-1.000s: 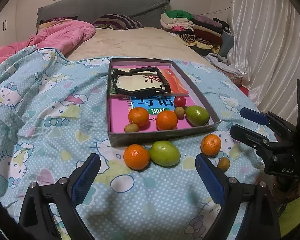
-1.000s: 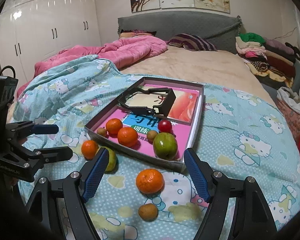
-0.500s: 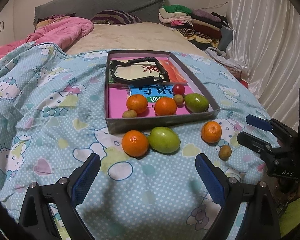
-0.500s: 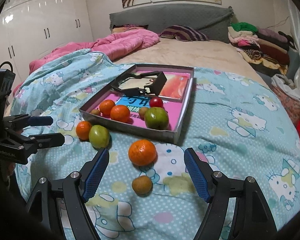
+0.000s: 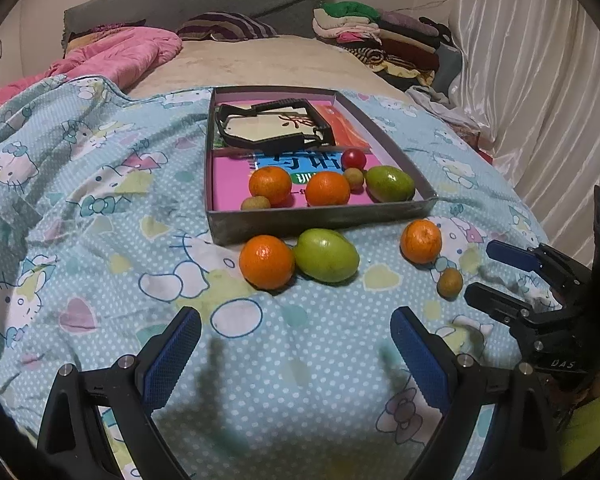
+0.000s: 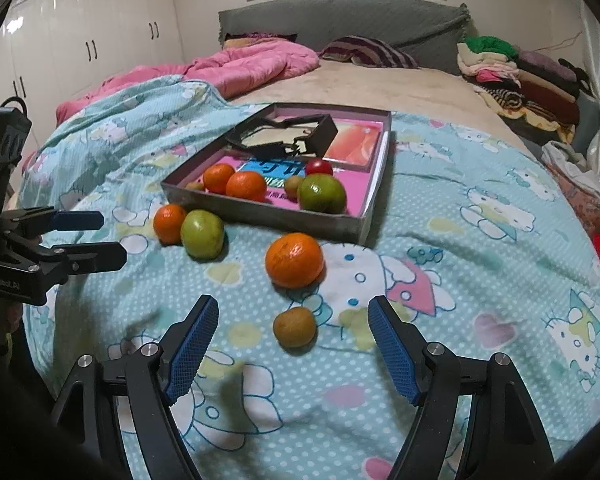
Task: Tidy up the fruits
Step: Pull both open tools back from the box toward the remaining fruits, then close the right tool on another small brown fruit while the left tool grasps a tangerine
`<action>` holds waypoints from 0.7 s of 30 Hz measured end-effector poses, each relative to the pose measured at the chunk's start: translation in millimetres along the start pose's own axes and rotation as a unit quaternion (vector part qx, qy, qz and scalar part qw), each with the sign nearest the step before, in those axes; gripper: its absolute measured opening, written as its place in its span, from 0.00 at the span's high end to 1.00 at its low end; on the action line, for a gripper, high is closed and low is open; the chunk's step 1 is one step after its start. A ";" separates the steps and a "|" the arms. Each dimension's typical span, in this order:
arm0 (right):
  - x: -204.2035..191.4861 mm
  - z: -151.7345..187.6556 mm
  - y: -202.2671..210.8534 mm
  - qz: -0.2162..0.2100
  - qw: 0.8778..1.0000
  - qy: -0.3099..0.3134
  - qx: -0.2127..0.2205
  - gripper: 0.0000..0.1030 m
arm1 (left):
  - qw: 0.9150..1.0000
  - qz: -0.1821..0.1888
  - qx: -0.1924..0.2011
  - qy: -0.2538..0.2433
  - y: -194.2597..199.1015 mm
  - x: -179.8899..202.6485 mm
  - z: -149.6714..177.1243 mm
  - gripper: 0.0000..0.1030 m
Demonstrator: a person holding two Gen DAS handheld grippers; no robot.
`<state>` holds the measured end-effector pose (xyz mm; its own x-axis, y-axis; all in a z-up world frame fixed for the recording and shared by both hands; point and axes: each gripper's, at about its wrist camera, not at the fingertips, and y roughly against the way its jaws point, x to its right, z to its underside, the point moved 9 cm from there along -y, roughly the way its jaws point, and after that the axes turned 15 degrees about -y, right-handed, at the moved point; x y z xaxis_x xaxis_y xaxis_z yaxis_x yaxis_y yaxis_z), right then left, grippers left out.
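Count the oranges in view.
4. Two in the tray: orange, orange. Two on the blanket: one beside the green fruit, one further right. None look hidden.

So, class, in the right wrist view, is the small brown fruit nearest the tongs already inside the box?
No, the small brown fruit lies on the blue blanket, outside the box, apart from it.

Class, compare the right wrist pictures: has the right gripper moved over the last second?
Yes. The right gripper has come down and forward toward the small brown fruit: it and the box now loom larger.
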<state>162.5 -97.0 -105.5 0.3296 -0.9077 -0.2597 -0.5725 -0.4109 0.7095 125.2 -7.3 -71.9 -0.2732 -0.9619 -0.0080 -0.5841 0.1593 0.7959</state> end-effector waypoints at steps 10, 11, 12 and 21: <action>-4.2 11.4 -7.5 0.006 1.000 0.004 -0.016 0.24 | 1.000 -0.003 -0.006 -0.006 -3.5 -0.3 7.6 0.07; -4.0 12.3 -7.7 0.006 1.000 0.004 -0.017 0.24 | 1.000 -0.004 -0.007 -0.007 -4.2 -0.6 8.2 0.07; -4.0 13.3 -8.5 0.007 1.000 0.004 -0.018 0.24 | 1.000 -0.004 -0.007 -0.007 -4.9 -1.0 8.8 0.07; -5.5 17.9 -13.4 0.010 1.000 0.010 -0.024 0.24 | 1.000 -0.013 -0.008 0.002 -9.2 -11.4 10.5 0.09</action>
<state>154.9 -88.0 -125.3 0.3326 -0.9141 -0.2321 -0.5424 -0.3867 0.7458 125.6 4.6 -85.4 -0.2552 -0.9665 -0.0269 -0.5787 0.1304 0.8051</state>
